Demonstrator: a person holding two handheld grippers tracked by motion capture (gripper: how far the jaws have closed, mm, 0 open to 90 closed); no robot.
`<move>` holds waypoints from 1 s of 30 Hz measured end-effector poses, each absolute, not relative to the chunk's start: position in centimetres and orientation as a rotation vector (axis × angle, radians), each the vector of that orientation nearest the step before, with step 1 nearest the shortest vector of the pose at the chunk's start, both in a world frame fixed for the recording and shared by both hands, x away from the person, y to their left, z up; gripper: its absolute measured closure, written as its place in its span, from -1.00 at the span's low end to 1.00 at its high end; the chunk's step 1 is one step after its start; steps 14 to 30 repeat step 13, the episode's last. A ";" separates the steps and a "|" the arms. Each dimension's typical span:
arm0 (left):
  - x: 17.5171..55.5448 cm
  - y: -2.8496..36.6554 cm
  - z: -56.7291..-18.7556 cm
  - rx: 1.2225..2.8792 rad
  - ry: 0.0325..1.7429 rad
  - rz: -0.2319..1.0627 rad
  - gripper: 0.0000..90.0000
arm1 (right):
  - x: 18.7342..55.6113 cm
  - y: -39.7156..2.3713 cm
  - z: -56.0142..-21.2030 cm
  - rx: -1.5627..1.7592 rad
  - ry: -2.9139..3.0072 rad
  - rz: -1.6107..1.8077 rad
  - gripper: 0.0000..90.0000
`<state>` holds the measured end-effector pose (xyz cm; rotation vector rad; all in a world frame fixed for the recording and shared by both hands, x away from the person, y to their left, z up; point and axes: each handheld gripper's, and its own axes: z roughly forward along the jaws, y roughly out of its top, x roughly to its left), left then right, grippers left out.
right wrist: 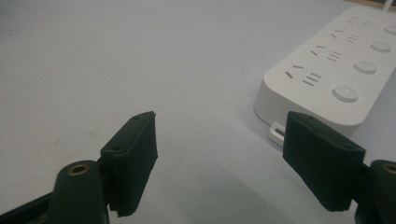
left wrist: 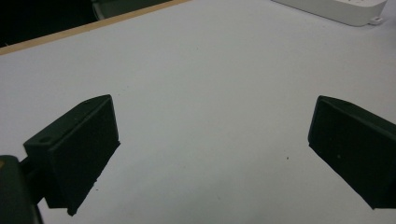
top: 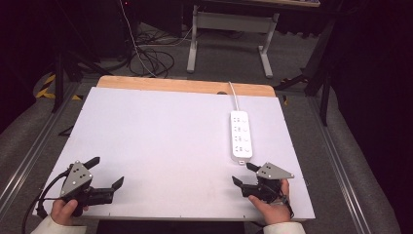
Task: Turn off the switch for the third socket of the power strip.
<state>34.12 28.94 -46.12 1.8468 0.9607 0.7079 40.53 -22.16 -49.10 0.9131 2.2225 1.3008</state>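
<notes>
A plain white tabletop (top: 160, 136) with a pale wood strip along the edge beyond the strip (top: 241, 134). The strip is glossy white, with rows of dark slots and round white buttons, and a white cord (top: 234, 97). Left tongs (top: 108, 171) and right tongs (top: 242, 173) are matte black, each topped by a grey plate dotted with small dark spots. Sleeves (top: 53, 226) near the strip's near end are cream. Grey floor around the tabletop.

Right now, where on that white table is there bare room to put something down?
Most of the white table is bare: the whole stretch left of the power strip, and between the left tool and right tool. It is tight only between the strip and the right tool.
</notes>
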 end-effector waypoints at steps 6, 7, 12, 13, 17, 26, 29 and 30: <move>34.1 29.0 -46.1 1.847 0.967 0.705 -0.95 | 40.5 -22.2 -49.1 0.917 2.216 1.316 -0.41; 34.1 29.0 -46.1 1.854 0.968 0.707 -0.95 | 40.5 -22.2 -49.1 0.919 2.215 1.314 -0.41; 34.2 29.0 -46.2 1.855 0.972 0.705 -0.95 | 40.5 -22.2 -49.0 0.926 2.210 1.308 -0.40; 34.2 29.0 -46.2 1.855 0.972 0.705 -0.95 | 40.5 -22.3 -49.0 0.926 2.208 1.311 -0.40; 34.2 29.0 -46.2 1.855 0.972 0.705 -0.95 | 40.5 -22.3 -49.0 0.926 2.208 1.311 -0.40; 34.2 29.0 -46.2 1.855 0.972 0.705 -0.95 | 40.5 -22.3 -49.0 0.926 2.208 1.311 -0.40; 34.2 29.0 -46.2 1.855 0.972 0.705 -0.95 | 40.5 -22.3 -49.0 0.926 2.208 1.311 -0.40; 34.2 29.0 -46.2 1.855 0.972 0.705 -0.95 | 40.5 -22.3 -49.0 0.926 2.208 1.311 -0.40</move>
